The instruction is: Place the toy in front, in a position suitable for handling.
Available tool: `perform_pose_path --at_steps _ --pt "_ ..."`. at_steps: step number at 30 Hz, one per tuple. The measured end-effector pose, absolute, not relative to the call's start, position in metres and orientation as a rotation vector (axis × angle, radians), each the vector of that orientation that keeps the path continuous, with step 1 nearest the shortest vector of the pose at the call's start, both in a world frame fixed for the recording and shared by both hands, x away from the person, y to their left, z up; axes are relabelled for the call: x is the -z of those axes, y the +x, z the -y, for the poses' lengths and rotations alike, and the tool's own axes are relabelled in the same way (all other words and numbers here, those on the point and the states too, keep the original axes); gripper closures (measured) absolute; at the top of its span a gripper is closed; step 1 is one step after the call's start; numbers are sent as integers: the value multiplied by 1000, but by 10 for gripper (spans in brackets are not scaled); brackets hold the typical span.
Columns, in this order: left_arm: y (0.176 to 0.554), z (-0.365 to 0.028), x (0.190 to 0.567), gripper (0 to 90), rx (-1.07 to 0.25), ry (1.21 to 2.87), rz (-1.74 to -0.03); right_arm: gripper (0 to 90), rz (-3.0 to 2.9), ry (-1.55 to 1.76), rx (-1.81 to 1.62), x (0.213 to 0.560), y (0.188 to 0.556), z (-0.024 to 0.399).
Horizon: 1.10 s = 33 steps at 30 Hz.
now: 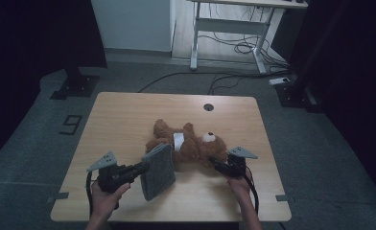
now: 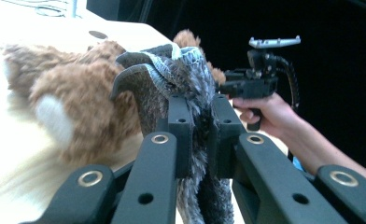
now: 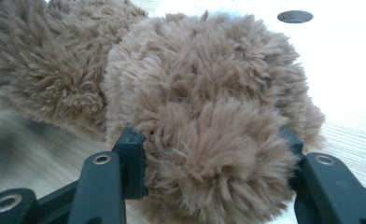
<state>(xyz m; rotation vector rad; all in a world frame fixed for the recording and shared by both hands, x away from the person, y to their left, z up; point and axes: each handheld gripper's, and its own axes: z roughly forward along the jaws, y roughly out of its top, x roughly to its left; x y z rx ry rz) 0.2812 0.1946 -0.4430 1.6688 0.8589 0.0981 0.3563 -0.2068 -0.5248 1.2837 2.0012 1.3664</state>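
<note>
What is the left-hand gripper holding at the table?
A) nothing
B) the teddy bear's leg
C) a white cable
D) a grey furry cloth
D: the left gripper has its black jaws clamped on a grey furry cloth, which it holds up beside the brown teddy bear.

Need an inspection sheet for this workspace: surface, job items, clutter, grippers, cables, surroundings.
Surface: wooden table, grommet hole near the far edge.
Job's things: brown teddy bear lying mid-table; grey furry cloth lifted at its left.
Clutter: nothing seen.
Grippers: left gripper shut on the cloth; right gripper with jaws either side of the bear's ear, pads touching the fur.
Cables: one trails from each gripper; more on the floor behind the table.
Surroundings: grey floor, white desk frame, dark stands.
</note>
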Motion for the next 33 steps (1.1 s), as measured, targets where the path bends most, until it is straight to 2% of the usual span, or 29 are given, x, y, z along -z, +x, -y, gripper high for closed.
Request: perform_pose_path --at_steps 12,20,26,33 --pt "336 -140 420 817 -102 1727 -831 474 -2016 1266 -1361 525 355 207" --pt "378 -113 446 822 -90 1805 -947 472 -2017 1264 -1367 526 355 208" --pt "383 -115 464 818 -65 1804 -1006 472 -2022 1257 -1368 527 355 209" --pt "379 -128 466 824 -191 1869 -1048 472 -2020 1258 -1368 527 355 208"
